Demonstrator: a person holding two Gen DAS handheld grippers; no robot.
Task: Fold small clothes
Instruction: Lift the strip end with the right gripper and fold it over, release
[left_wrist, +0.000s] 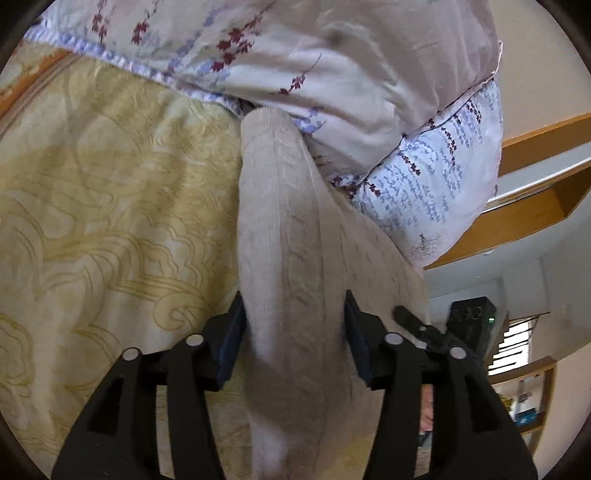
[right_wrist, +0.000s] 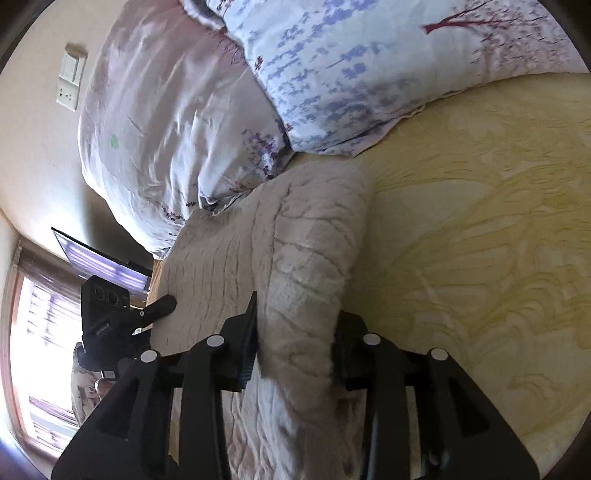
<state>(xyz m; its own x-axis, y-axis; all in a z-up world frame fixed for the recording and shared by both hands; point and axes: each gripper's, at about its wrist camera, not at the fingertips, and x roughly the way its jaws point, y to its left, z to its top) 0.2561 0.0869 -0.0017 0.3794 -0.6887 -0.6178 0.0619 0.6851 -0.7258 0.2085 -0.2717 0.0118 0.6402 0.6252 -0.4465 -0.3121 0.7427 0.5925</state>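
Note:
A beige knitted garment (left_wrist: 288, 229) hangs stretched between both grippers above the yellow bedspread (left_wrist: 110, 206). In the left wrist view my left gripper (left_wrist: 295, 343) is shut on one bunched edge of it, and the cloth runs away toward the pillows. In the right wrist view my right gripper (right_wrist: 295, 350) is shut on another bunched part of the same garment (right_wrist: 295, 236). The other gripper's black body (right_wrist: 110, 321) shows at the garment's far left edge, and likewise in the left view (left_wrist: 436, 332).
Floral pillows and a pale quilt (left_wrist: 332, 74) lie at the head of the bed, just beyond the garment; they show in the right view too (right_wrist: 332, 74). A wooden shelf (left_wrist: 535, 206) and a window (right_wrist: 37, 332) lie beyond the bed edge.

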